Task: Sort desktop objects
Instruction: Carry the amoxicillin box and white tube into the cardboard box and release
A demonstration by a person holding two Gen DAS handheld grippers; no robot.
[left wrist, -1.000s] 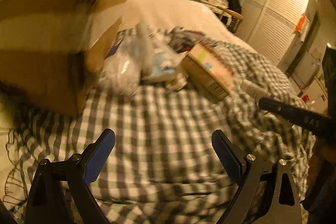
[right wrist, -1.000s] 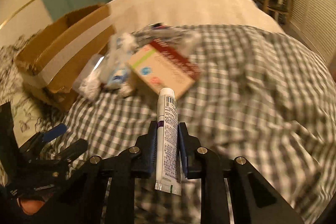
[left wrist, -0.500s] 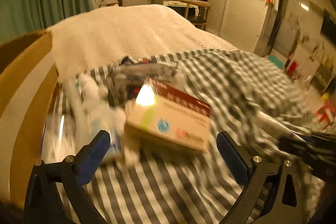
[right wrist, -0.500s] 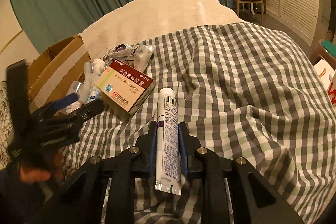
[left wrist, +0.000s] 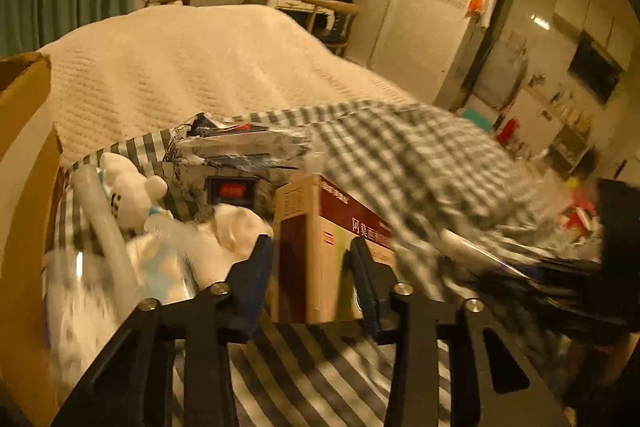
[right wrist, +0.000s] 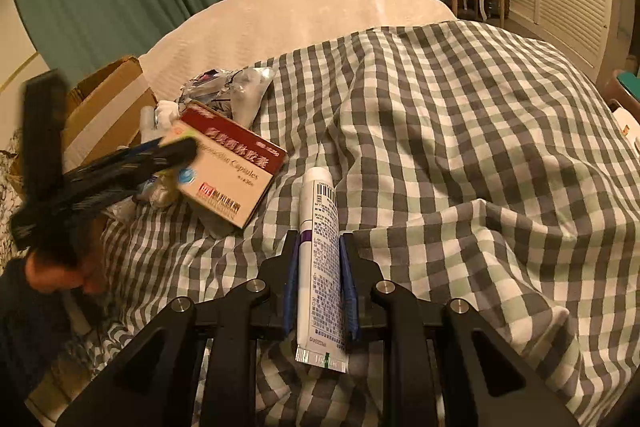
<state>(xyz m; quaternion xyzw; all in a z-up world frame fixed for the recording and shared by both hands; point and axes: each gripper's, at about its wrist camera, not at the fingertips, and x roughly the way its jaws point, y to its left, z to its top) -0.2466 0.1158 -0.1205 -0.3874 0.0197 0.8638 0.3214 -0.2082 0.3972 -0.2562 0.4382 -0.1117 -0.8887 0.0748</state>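
My left gripper (left wrist: 314, 255) is shut on a tan and maroon medicine box (left wrist: 320, 251), its fingers against the box's two sides. The box (right wrist: 232, 167) also shows in the right wrist view, with the blurred left gripper (right wrist: 176, 151) at its near-left corner, on the checked cloth (right wrist: 460, 131). My right gripper (right wrist: 319, 247) is shut on a white tube (right wrist: 320, 259), which points forward, its crimped end toward the camera.
An open cardboard box (right wrist: 108, 107) stands at the left (left wrist: 24, 187). White plush toys (left wrist: 132, 187), a clear plastic wrapper (left wrist: 104, 267) and a foil packet (right wrist: 232, 91) lie in a pile beside it. A cream blanket (left wrist: 192, 67) lies behind.
My left gripper moved forward to the medicine box and closed on it from wide open. My right gripper kept the tube and stayed nearly still.
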